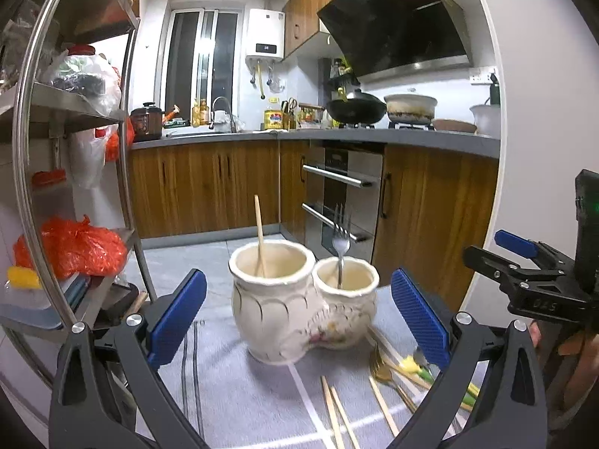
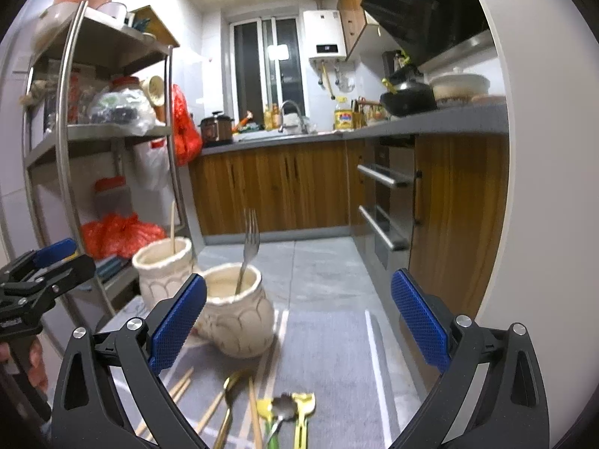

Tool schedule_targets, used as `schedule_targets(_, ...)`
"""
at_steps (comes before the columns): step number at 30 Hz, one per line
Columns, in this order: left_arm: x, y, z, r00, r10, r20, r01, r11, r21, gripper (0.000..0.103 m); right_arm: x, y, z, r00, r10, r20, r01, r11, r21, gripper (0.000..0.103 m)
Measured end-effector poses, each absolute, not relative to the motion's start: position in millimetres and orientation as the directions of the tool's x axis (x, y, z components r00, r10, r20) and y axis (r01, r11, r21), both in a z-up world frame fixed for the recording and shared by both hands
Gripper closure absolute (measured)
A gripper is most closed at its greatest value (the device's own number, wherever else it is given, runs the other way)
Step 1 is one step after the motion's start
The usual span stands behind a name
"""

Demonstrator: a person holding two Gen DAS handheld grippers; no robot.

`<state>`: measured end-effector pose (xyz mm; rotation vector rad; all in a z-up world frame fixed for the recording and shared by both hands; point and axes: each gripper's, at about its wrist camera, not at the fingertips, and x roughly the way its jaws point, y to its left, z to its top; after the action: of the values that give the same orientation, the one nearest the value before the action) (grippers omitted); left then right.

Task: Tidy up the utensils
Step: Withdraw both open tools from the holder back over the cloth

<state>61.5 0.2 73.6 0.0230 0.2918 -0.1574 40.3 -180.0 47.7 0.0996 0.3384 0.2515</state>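
A cream double-pot ceramic holder (image 1: 288, 314) stands on a grey striped cloth (image 1: 239, 393). Its larger pot holds a wooden chopstick (image 1: 259, 235); its smaller pot holds a silver fork (image 1: 340, 239), also seen in the right wrist view (image 2: 248, 250). Loose chopsticks (image 1: 337, 415), a gold spoon (image 2: 229, 404), a gold fork (image 1: 380, 364) and yellow-green handled utensils (image 2: 295, 411) lie on the cloth in front. My left gripper (image 1: 299, 321) is open and empty, facing the holder. My right gripper (image 2: 299, 325) is open and empty, above the loose utensils to the right of the holder (image 2: 236, 318).
A steel shelf rack (image 1: 75, 112) with bags and jars stands at the left. Wooden cabinets, an oven (image 1: 344, 194) and a counter with a wok (image 1: 355, 108) run along the back and right. Tiled floor lies beyond the table edge.
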Motion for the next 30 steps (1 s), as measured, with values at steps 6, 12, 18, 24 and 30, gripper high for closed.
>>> schedule_targets(6, 48.4, -2.8, 57.0, 0.93, -0.161, -0.33, 0.166, 0.986, -0.011, 0.006, 40.0, -185.0, 27.6, 0.873, 0.306, -0.38, -0.244, 0.948, 0.204, 0.005)
schedule_targets(12, 41.1, -4.0, 40.0, 0.912, -0.165, -0.374, 0.168, 0.985, -0.026, 0.006, 35.2, -187.3, 22.0, 0.866, 0.304, -0.397, -0.241, 0.949, 0.202, 0.005)
schedule_targets(18, 36.7, -5.2, 27.5, 0.893, -0.16, -0.421, 0.164, 0.986, -0.026, 0.006, 33.8, -187.2, 16.9, 0.853, 0.304, -0.424, -0.252, 0.952, 0.176, 0.005)
schedule_targets(24, 37.5, -6.3, 13.9, 0.862, -0.15, -0.484, 0.153, 0.988, -0.033, 0.006, 33.1, -195.9, 9.3, 0.841, 0.297, -0.452, -0.246, 0.954, 0.169, 0.005)
schedule_targets(30, 45.0, -13.6, -14.7, 0.792, -0.114, -0.599, 0.124, 0.992, -0.025, 0.006, 42.8, -197.9, -4.5, 0.8, 0.3, -0.52, -0.234, 0.954, 0.189, 0.005)
